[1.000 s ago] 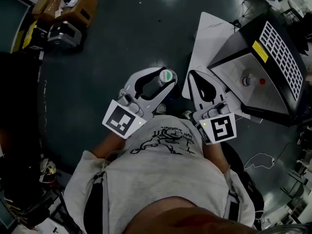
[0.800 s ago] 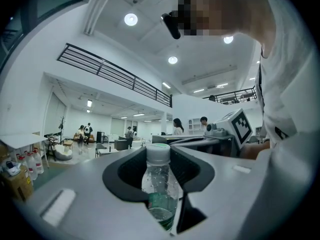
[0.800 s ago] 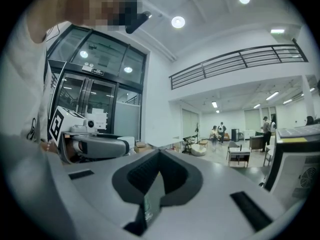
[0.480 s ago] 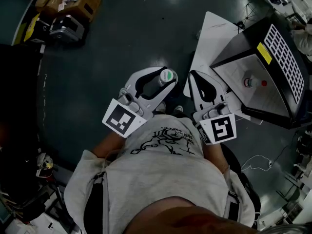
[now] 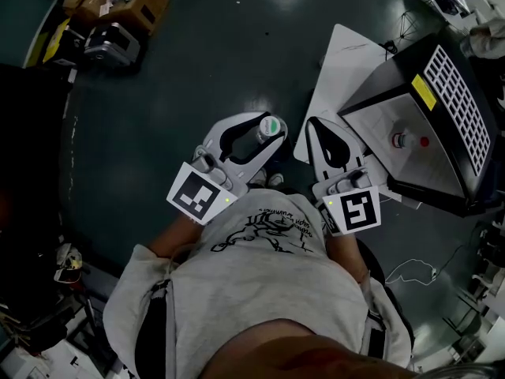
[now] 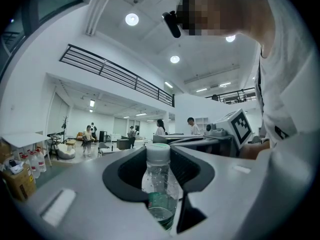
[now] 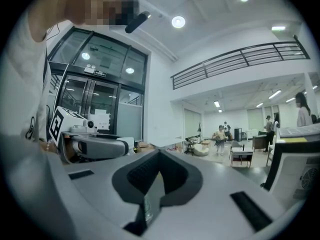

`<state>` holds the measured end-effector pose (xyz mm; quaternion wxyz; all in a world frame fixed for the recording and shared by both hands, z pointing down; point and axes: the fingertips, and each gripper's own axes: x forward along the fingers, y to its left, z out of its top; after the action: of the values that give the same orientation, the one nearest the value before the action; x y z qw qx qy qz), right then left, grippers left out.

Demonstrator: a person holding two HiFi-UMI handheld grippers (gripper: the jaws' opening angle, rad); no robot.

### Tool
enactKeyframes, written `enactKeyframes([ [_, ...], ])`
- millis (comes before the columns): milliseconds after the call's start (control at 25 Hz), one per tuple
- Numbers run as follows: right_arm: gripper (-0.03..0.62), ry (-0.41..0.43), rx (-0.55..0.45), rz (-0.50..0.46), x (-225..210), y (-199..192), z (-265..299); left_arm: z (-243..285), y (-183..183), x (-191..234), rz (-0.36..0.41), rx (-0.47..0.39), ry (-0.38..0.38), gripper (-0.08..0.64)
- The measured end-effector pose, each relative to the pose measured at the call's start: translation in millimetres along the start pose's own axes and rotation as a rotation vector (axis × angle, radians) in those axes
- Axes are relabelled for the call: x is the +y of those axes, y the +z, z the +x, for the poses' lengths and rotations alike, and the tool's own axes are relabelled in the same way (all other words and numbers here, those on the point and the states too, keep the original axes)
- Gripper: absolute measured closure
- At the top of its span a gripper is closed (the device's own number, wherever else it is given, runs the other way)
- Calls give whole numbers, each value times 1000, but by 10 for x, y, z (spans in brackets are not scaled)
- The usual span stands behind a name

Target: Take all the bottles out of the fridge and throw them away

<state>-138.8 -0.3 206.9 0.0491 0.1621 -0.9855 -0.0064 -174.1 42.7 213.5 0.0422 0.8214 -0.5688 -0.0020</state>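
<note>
Two grippers reach out side by side in front of the person's grey printed shirt (image 5: 268,290), at the middle of the head view. The left gripper (image 5: 260,133) is clamped on a small bottle (image 6: 159,174), which stands upright in the dark hollow between its jaws. The bottle is clear plastic with a pale, whitish-green cap, fine droplets on the inside of its wall and a green band low on its body. In the head view only its round cap shows plainly, at the tips of the left jaws over the dark floor (image 5: 173,93). The right gripper (image 5: 321,126) has its jaws closed together with nothing between them. A black fridge (image 5: 379,85) with a white grille and a yellow label fills the right of the head view, apart from the bottle, and stands partly on a white sheet (image 5: 339,61). Cardboard boxes (image 5: 126,6) lie at the upper left.
</note>
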Motion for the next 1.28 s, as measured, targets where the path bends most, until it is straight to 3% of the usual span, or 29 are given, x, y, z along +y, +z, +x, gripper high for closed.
enactKeyframes([
  [760, 584, -3, 15, 29, -193, -58, -20, 198, -42, -40, -18, 2, -1, 410],
  [1280, 584, 9, 80, 54, -119, -593, -89, 180, -492, -54, -35, 59, -6, 410],
])
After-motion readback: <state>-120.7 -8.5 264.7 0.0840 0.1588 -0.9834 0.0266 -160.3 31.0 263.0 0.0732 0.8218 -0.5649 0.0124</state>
